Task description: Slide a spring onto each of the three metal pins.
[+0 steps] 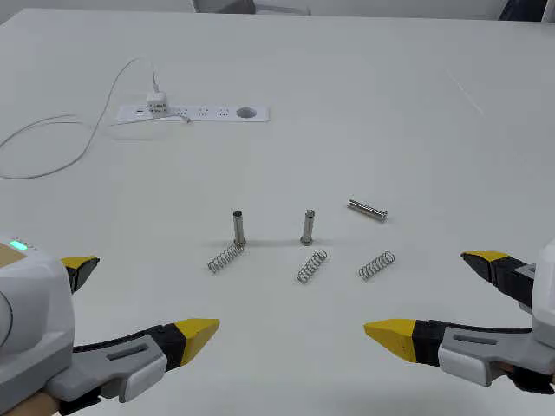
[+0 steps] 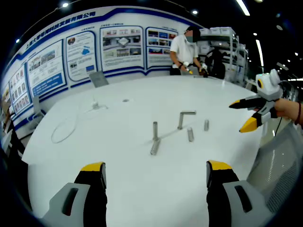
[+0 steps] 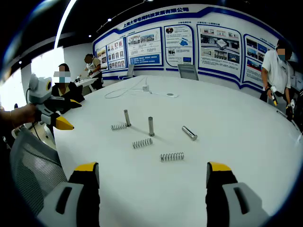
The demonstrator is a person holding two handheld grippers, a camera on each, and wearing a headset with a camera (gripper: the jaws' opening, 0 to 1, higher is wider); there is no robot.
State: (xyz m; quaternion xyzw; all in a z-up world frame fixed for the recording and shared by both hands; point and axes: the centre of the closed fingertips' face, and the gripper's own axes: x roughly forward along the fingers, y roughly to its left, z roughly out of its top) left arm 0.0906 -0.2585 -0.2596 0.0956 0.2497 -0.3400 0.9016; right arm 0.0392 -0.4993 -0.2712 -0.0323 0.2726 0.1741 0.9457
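Note:
Two metal pins stand upright on the white table, the left pin (image 1: pixel 238 227) and the middle pin (image 1: pixel 308 226). A third pin (image 1: pixel 368 210) lies flat to their right. Three springs lie in front of them: left spring (image 1: pixel 225 257), middle spring (image 1: pixel 312 266), right spring (image 1: pixel 376 265). My left gripper (image 1: pixel 139 299) hovers open at the near left, my right gripper (image 1: pixel 434 295) open at the near right, both empty. In the right gripper view the pins (image 3: pixel 151 126) and springs (image 3: pixel 142 143) lie ahead of the open gripper (image 3: pixel 151 166). The left gripper (image 2: pixel 156 166) faces a pin (image 2: pixel 155 131).
A white power strip (image 1: pixel 192 113) with a charger and a looping cable (image 1: pixel 52 147) lies at the back left. A mesh chair back (image 3: pixel 33 175) stands near the table edge. People stand beyond the table (image 2: pixel 184 52).

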